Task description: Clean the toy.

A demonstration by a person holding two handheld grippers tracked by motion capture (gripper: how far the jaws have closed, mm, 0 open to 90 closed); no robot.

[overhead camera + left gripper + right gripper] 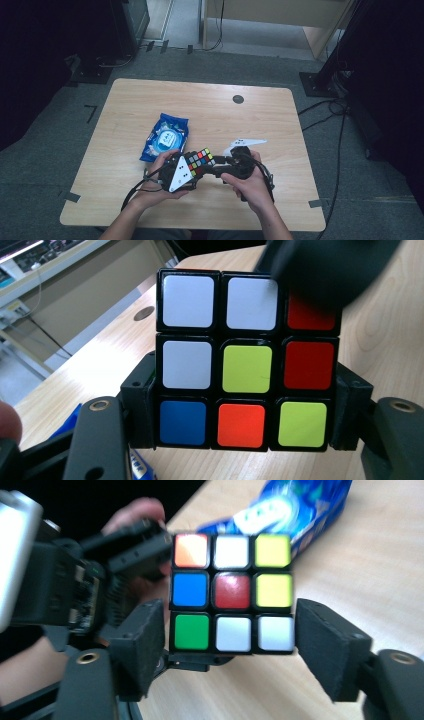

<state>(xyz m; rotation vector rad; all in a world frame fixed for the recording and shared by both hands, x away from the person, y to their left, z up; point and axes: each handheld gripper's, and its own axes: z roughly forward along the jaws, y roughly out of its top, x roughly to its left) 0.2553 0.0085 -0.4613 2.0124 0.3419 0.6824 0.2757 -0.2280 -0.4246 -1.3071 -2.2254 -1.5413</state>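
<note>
Your left gripper [245,427] clamps multicoloured plastic puzzle cube [247,360] at bottom row; your right gripper [230,645] brackets cube loosely, right pad apart.

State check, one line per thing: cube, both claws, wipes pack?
Scrambled multicolour puzzle cube: held off the table between both claws.
Left claw: pads press the cube's bottom layer, gripping it.
Right claw: open, a gap shows at one pad beside the cube.
Blue plastic pack of wet wipes: lying flat on the wooden table, untouched.
</note>
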